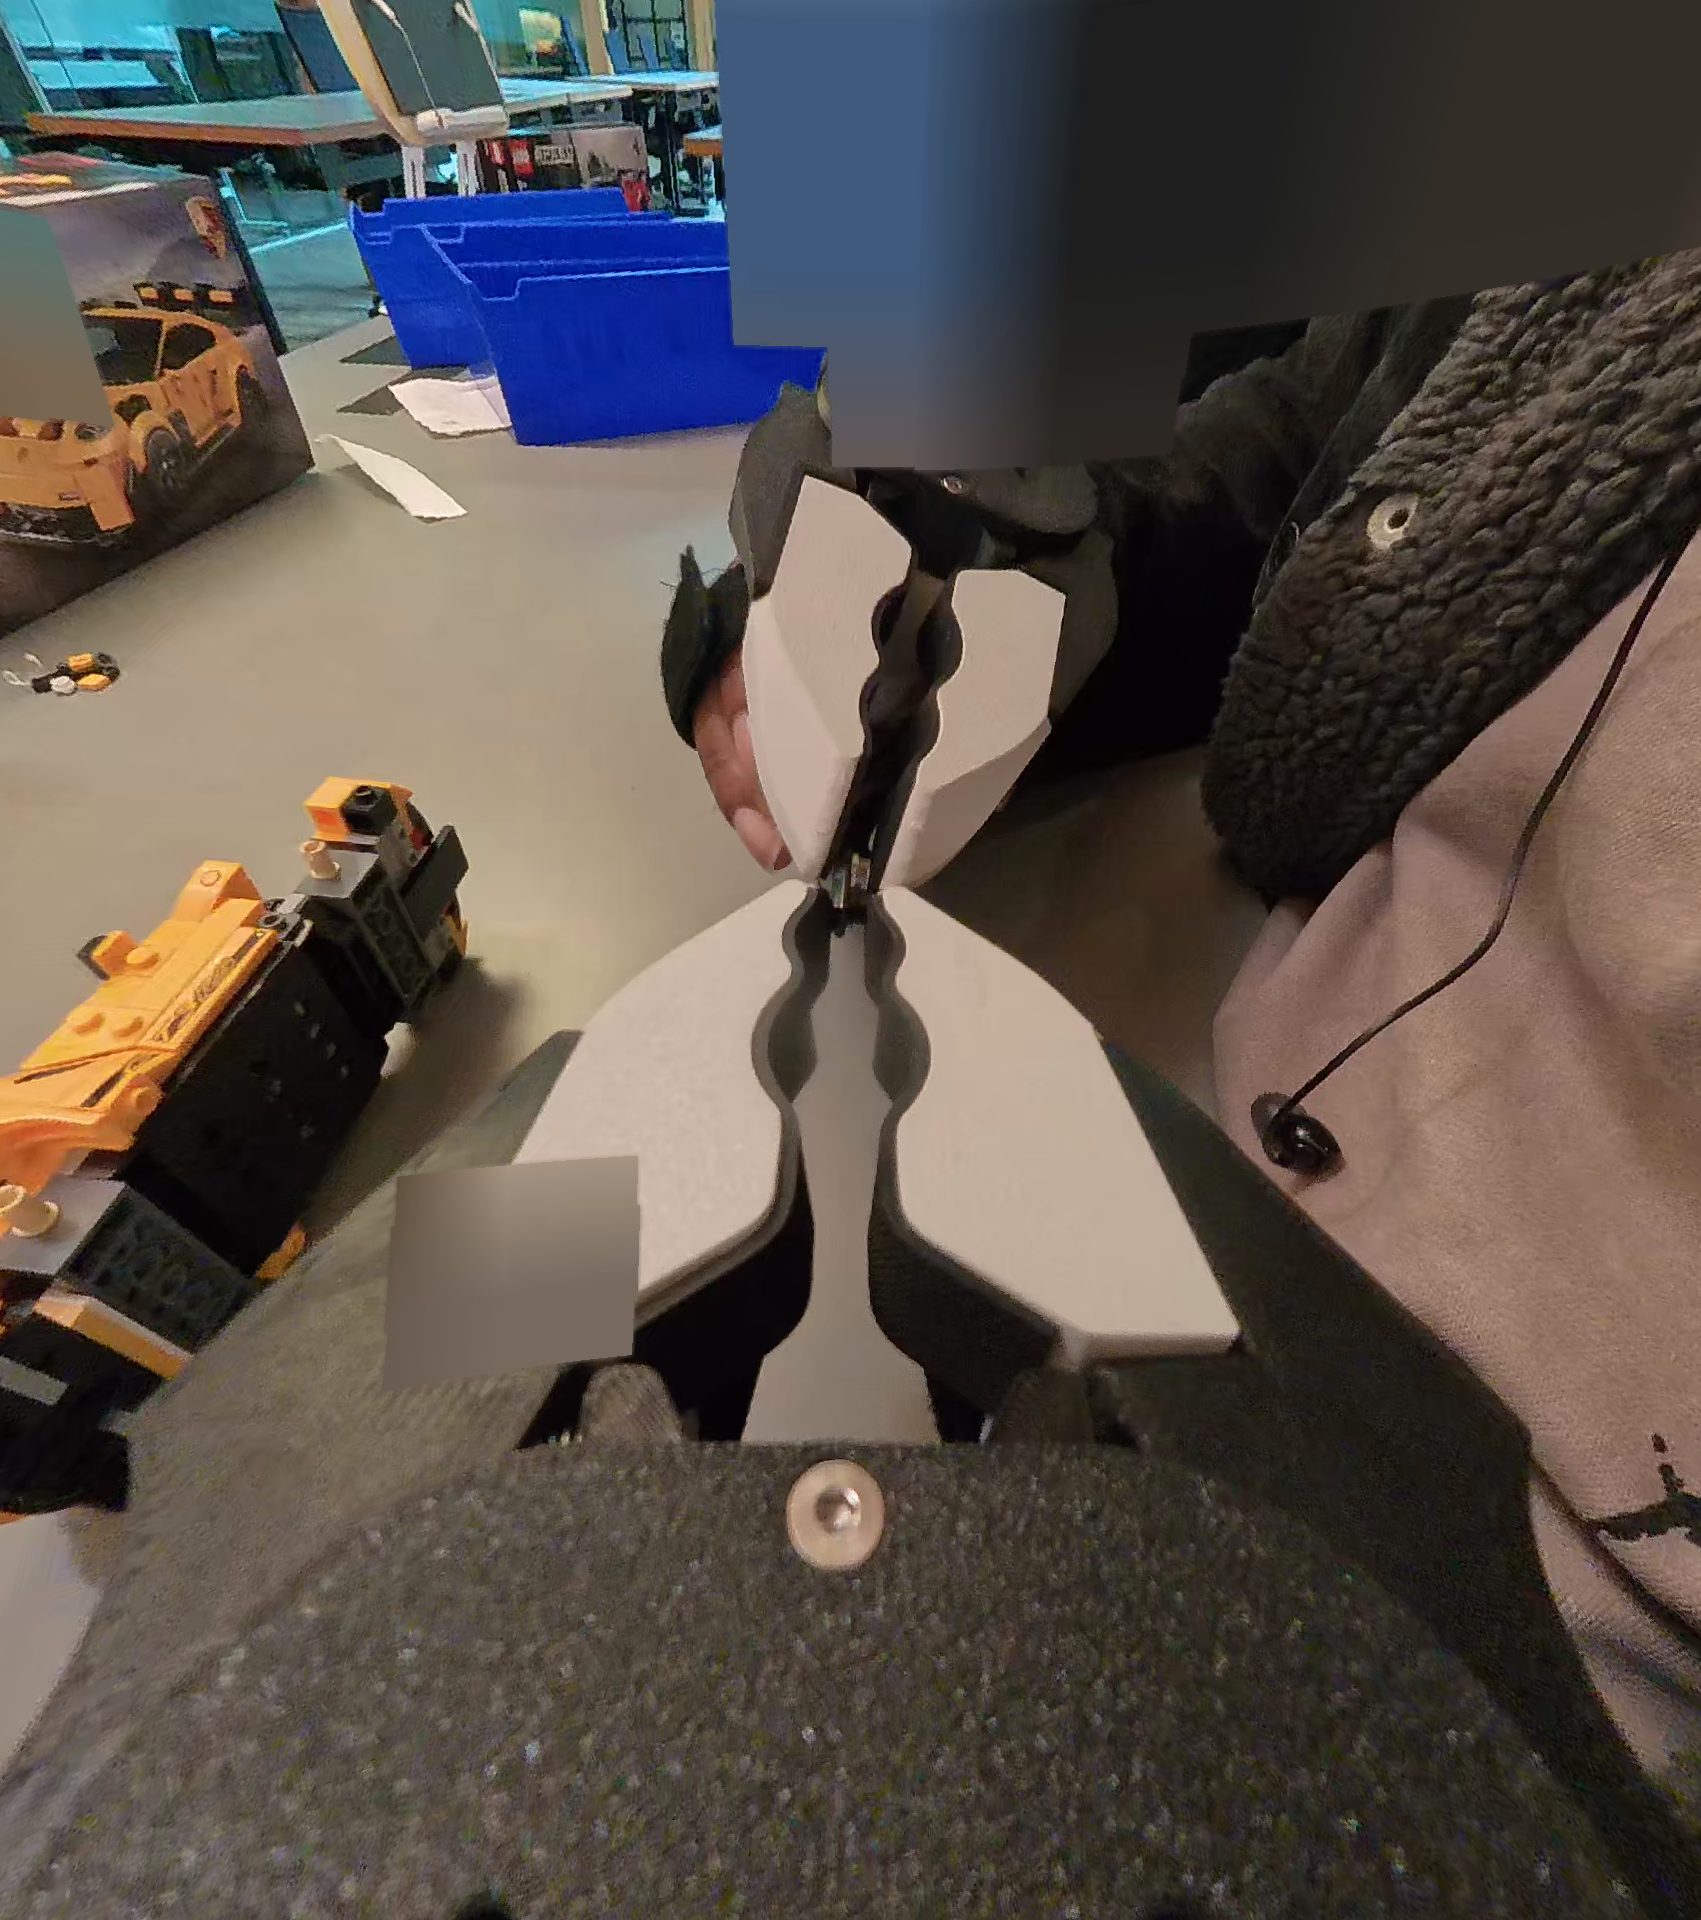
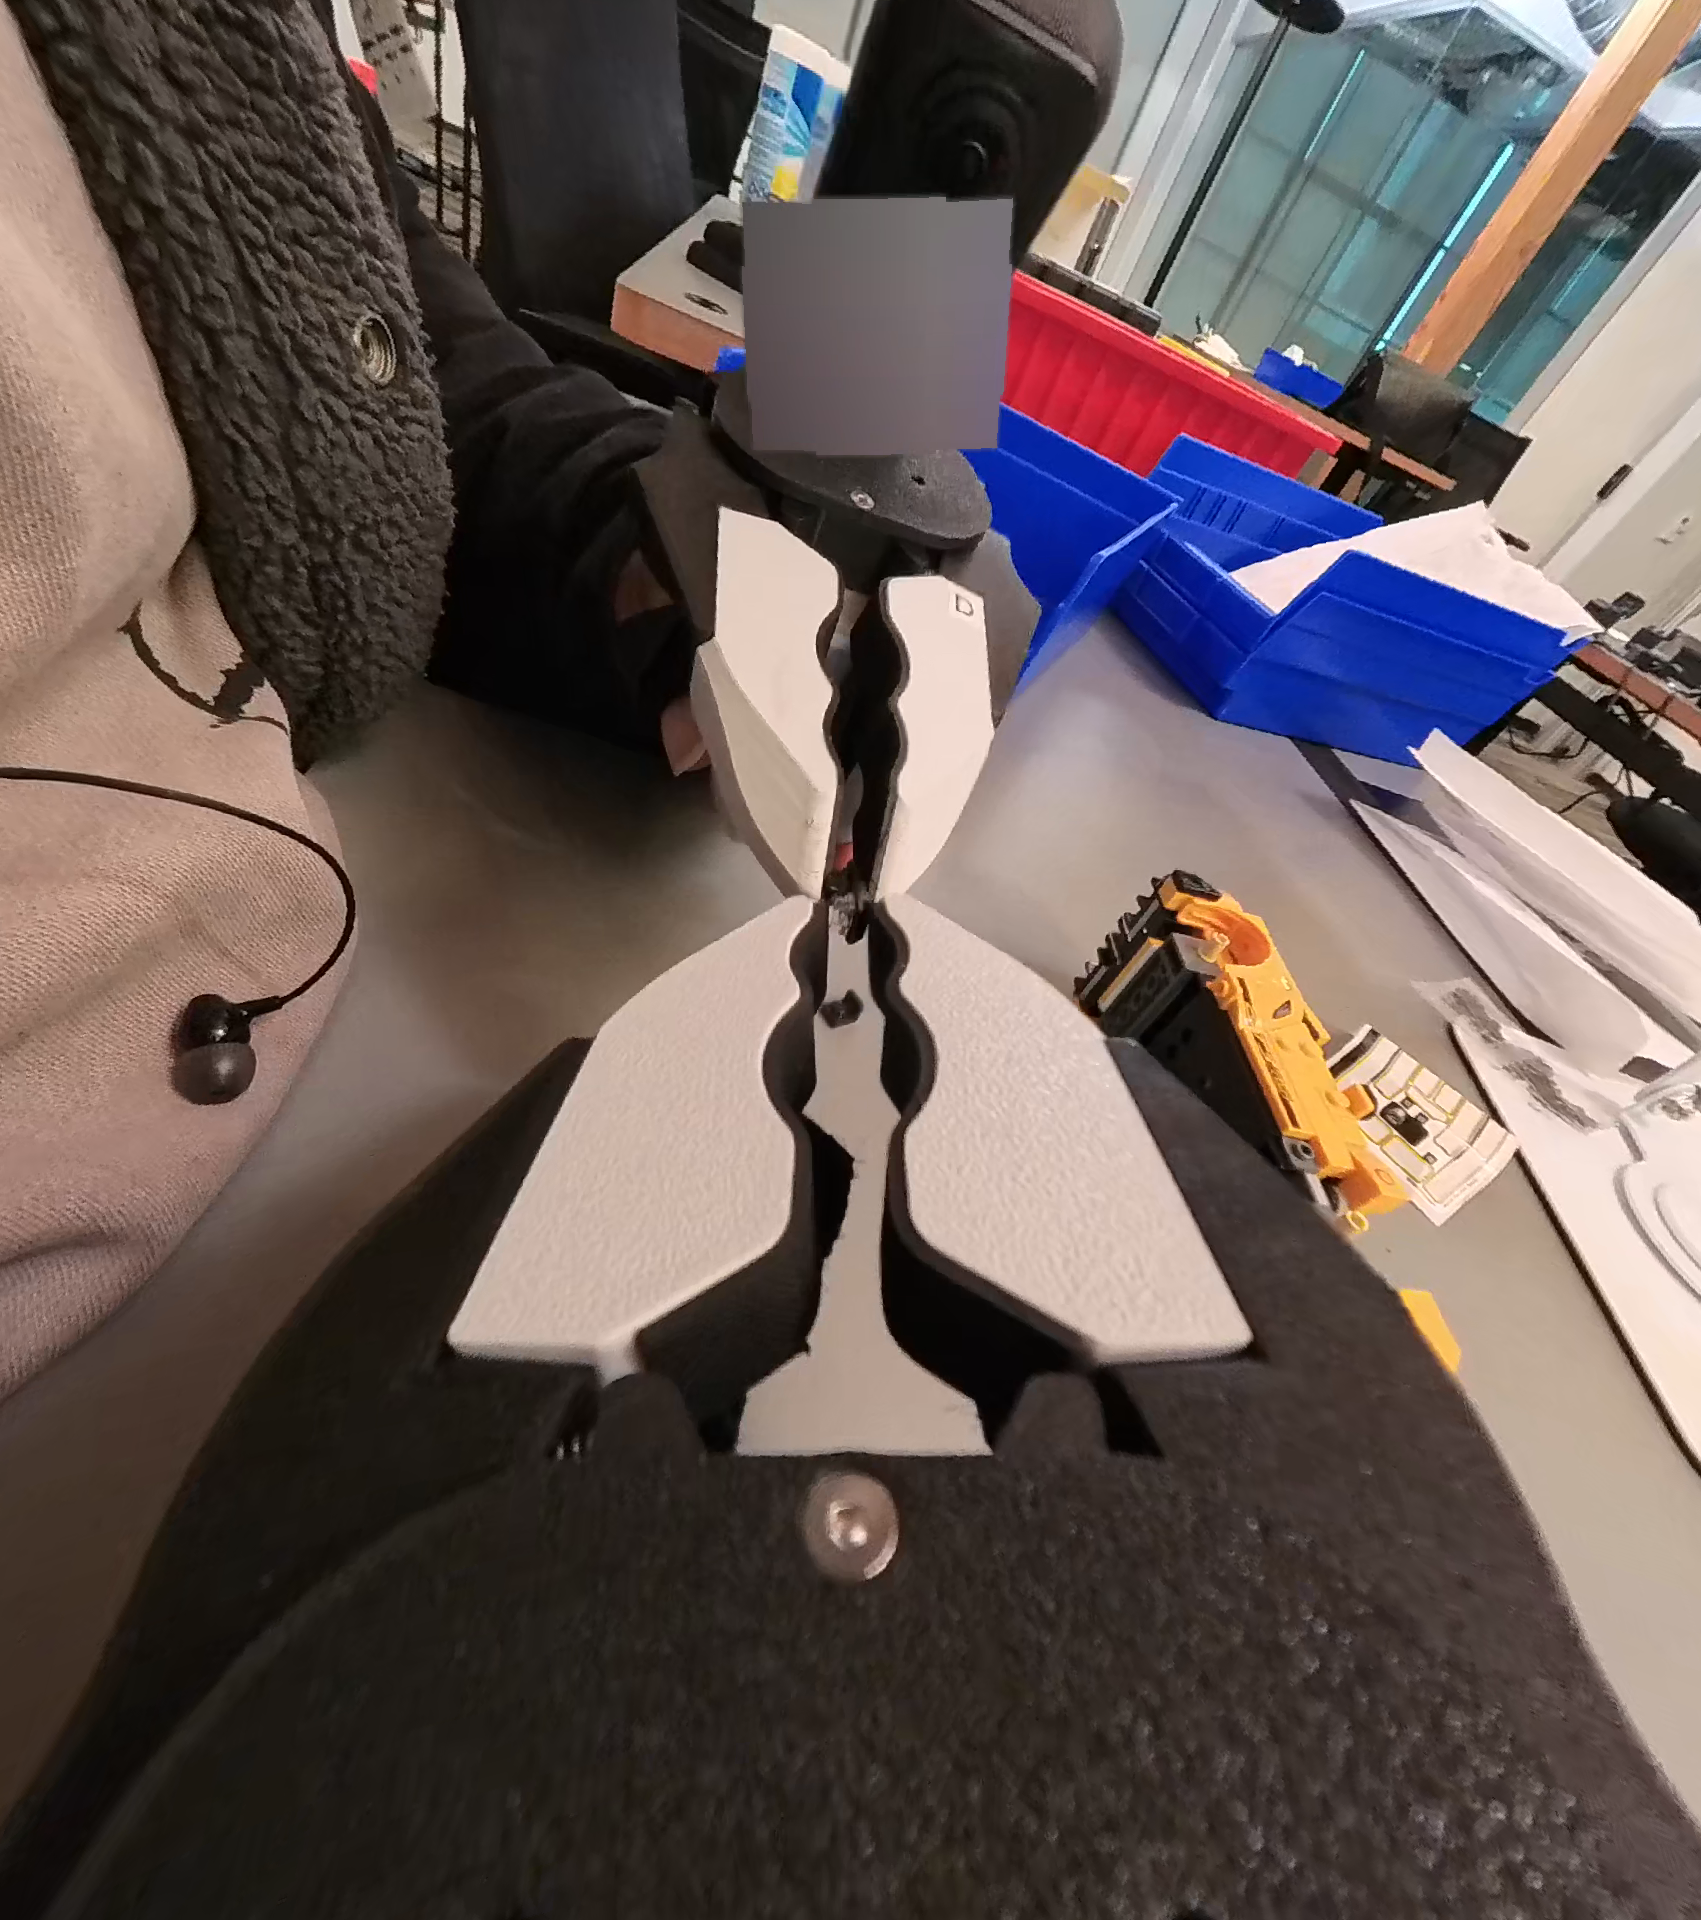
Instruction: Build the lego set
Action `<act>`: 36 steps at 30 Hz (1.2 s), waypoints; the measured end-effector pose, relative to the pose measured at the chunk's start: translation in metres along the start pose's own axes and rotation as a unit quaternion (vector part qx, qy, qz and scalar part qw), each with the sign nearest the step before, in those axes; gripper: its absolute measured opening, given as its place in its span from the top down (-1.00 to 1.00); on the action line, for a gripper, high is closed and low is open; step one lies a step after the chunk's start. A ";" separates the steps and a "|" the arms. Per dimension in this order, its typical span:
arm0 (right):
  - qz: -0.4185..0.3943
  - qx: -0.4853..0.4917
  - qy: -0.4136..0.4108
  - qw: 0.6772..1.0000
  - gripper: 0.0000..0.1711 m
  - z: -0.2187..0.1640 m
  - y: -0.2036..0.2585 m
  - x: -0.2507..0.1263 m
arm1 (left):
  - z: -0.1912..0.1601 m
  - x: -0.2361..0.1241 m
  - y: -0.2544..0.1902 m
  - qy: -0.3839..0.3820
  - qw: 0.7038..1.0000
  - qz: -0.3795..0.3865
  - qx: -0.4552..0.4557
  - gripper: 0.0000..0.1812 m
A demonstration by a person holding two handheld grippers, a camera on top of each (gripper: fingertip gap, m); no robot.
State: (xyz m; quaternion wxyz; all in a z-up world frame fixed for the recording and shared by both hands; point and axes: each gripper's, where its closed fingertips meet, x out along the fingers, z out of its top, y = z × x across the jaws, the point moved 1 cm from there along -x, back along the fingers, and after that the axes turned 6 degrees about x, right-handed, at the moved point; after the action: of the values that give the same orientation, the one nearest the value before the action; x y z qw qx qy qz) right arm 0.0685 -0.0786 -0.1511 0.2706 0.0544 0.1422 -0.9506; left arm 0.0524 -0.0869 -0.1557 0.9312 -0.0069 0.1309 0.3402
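My two grippers meet tip to tip above the grey table. In the left wrist view my left gripper is nearly shut, and a small dark Lego piece sits pinched where it meets the right gripper's tips. In the right wrist view my right gripper is closed on the same dark piece, with the left gripper facing it. Whether this is one piece or two joined ones is unclear. The part-built orange and black car lies on the table to the side; it also shows in the right wrist view.
The set's box stands at the far left, with small loose pieces near it. Blue bins and a red bin line the back. A sticker sheet and papers lie beside the car. The person's torso is close by. My two grippers' fingertips are within a few centimetres of each other.
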 end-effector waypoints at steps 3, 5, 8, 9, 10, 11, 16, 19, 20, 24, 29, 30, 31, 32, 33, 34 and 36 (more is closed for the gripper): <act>-0.004 -0.005 -0.004 1.000 0.91 0.001 0.000 0.000 | 0.002 0.000 0.000 -0.008 1.000 0.005 0.014 0.92; -0.003 -0.006 -0.006 1.000 0.91 0.002 0.000 0.000 | 0.002 0.000 0.000 -0.010 1.000 0.009 0.027 0.92; -0.003 -0.006 -0.007 1.000 0.91 0.002 -0.001 0.000 | 0.002 0.000 0.000 -0.010 0.999 0.015 0.043 0.92; -0.003 -0.006 -0.007 1.000 0.91 0.002 -0.001 0.000 | 0.002 0.000 0.000 -0.010 0.999 0.018 0.049 0.92; -0.002 -0.006 -0.007 1.000 0.91 0.002 -0.001 0.000 | 0.002 0.000 0.000 -0.009 0.998 0.020 0.055 0.92; -0.001 -0.005 -0.007 1.000 0.91 0.001 -0.001 0.000 | 0.002 0.000 -0.001 -0.008 0.998 0.021 0.060 0.92; 0.005 -0.001 -0.004 1.000 0.91 -0.001 -0.001 0.000 | 0.001 0.001 -0.001 -0.002 0.997 0.027 0.077 0.92; 0.007 0.003 -0.003 1.000 0.90 -0.001 -0.001 0.000 | 0.000 0.001 -0.001 0.000 0.996 0.026 0.080 0.92; 0.007 0.004 -0.003 1.000 0.90 -0.002 -0.001 0.000 | 0.000 0.001 -0.001 0.000 0.996 0.026 0.080 0.92; 0.011 0.006 -0.001 1.000 0.90 -0.003 -0.001 0.001 | 0.000 0.002 -0.002 0.001 0.996 0.026 0.085 0.92; 0.012 0.010 0.004 1.000 0.89 -0.006 -0.002 0.001 | -0.002 0.003 -0.002 0.006 0.996 0.024 0.083 0.92; 0.012 0.012 0.004 1.000 0.88 -0.006 -0.003 0.002 | -0.003 0.003 -0.001 0.007 0.996 0.024 0.080 0.92; 0.014 0.015 0.005 1.000 0.88 -0.007 -0.003 0.002 | -0.003 0.003 -0.001 0.008 0.997 0.023 0.077 0.92; 0.014 0.016 0.006 1.000 0.87 -0.008 -0.003 0.002 | -0.004 0.003 -0.001 0.008 0.997 0.022 0.074 0.92; 0.014 0.018 0.008 1.000 0.87 -0.008 -0.003 0.002 | -0.004 0.003 0.000 0.009 0.997 0.022 0.071 0.92; 0.015 0.019 0.008 1.000 0.87 -0.008 -0.004 0.002 | -0.004 0.003 0.000 0.009 0.997 0.021 0.070 0.92; 0.015 0.024 0.011 1.000 0.86 -0.009 -0.004 0.002 | -0.004 0.003 -0.001 0.011 0.997 0.021 0.071 0.92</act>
State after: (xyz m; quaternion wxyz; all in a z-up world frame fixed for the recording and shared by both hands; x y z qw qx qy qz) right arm 0.0647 -0.0739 -0.1588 0.2822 0.0735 0.1217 -0.9488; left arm 0.0541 -0.0857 -0.1605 0.9204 0.0584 0.1646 0.3499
